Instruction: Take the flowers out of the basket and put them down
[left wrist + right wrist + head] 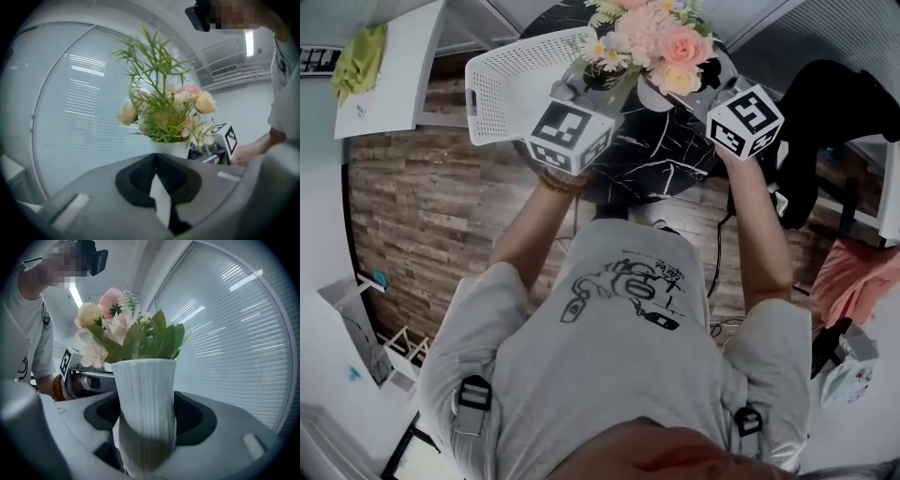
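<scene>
Now | right gripper [147, 427] grips the upright vase [145, 380] of flowers [652, 37], over the table [666, 155] | left gripper [157, 187] pinches a thin white strip [160, 201], likely the basket [511, 84] rim, just left of vase.

Blk marble tbl [661, 155] on wood floor [422, 216].

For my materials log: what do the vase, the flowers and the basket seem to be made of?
The vase: white, matte, vertically ribbed; ceramic or plastic, cannot tell which. The flowers: probably artificial, with cloth-like petals and stiff uniform leaves. The basket: likely moulded white plastic, its walls a regular grid of small holes.
</scene>
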The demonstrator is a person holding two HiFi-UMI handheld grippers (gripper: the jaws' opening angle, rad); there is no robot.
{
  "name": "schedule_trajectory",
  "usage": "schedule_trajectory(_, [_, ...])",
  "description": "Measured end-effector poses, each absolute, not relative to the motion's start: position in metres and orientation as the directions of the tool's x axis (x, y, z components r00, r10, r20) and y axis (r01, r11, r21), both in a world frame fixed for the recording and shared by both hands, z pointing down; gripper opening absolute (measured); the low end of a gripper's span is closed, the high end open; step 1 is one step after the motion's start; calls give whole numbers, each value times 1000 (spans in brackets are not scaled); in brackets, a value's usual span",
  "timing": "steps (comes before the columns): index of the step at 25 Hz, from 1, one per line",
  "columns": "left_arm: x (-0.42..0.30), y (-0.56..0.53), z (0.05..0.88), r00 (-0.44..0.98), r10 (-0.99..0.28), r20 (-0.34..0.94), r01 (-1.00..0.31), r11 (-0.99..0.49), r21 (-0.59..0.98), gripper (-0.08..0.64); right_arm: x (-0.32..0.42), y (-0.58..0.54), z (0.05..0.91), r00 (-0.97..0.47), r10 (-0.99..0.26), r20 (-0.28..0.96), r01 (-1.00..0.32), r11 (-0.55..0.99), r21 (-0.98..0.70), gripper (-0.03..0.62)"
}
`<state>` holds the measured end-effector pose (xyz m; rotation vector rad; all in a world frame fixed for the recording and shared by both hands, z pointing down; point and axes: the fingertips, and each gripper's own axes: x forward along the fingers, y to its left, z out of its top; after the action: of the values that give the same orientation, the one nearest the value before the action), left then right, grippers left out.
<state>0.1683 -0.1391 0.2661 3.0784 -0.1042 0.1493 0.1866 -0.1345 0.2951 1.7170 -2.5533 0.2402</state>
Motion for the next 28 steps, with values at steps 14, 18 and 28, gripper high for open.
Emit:
schedule_trajectory(14, [236,-46,273,990,103,91,98,-993,59,2,253,-39,302,-221,-968,121,-973,212,-89,345])
schedule_trajectory(18, [239,-35,276,989,114,99,108,-992,64,2,256,-28,305,-212,-970,118,-975,202,-91,345])
schedule_trajectory(28, [238,-29,296,988,118,100,113,-992,54,2,253,-23,326,-207,-970,123,-977,199,-77,345])
